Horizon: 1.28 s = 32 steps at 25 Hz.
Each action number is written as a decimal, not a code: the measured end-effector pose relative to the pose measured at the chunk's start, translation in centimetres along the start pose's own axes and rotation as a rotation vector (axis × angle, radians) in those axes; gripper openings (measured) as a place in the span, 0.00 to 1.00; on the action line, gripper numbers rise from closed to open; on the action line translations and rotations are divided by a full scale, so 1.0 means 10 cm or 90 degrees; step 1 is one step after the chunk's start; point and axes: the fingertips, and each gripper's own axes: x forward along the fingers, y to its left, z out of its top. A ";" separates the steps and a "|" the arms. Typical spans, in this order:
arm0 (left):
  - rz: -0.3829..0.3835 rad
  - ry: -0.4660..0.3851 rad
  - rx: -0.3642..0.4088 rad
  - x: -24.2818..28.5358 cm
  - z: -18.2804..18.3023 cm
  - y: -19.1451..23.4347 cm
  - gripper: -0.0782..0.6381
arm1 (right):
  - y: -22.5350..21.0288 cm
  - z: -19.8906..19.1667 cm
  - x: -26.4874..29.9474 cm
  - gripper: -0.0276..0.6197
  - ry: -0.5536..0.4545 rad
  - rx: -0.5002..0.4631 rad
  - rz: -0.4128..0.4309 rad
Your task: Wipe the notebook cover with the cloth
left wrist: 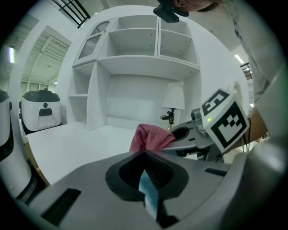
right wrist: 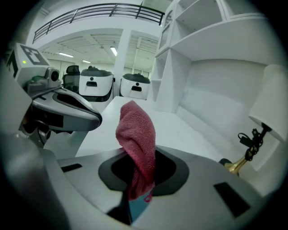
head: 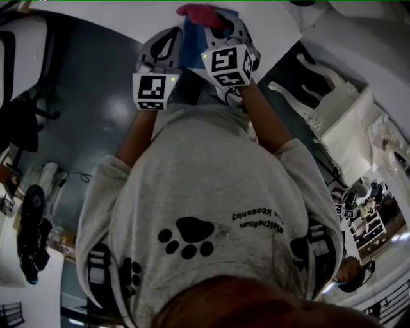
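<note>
Pink-red cloth (right wrist: 135, 134), blue notebook (left wrist: 147, 192), black-and-white square-patterned marker cubes (head: 154, 91), white table (right wrist: 180, 130).

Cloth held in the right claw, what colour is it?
Pinkish red. The cloth shows best in the right gripper view.

Clearance: the tabletop (left wrist: 76, 139) in front of the shelf unit (left wrist: 148, 58) is open toward the unit's left half. Obstacles: a lamp (left wrist: 173, 98) before its right half; the right gripper (left wrist: 177, 137) just beside the left gripper (left wrist: 145, 170).

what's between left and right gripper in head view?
Head view: the blue notebook sits between left gripper and right gripper, whose jaws hold the cloth.
</note>
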 end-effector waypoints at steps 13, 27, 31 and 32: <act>-0.045 0.083 -0.008 0.14 -0.38 -0.04 0.12 | 0.20 -0.29 0.41 0.16 0.181 -0.064 0.091; -0.110 0.293 -0.073 0.02 -1.01 -0.19 0.12 | 0.24 -0.40 0.61 0.16 0.273 -0.100 0.152; -0.128 0.324 -0.075 0.01 -1.11 -0.27 0.12 | 0.23 -0.40 0.62 0.16 0.285 -0.118 0.161; -0.130 0.330 -0.073 0.01 -1.13 -0.28 0.12 | 0.22 -0.42 0.61 0.15 0.291 -0.121 0.163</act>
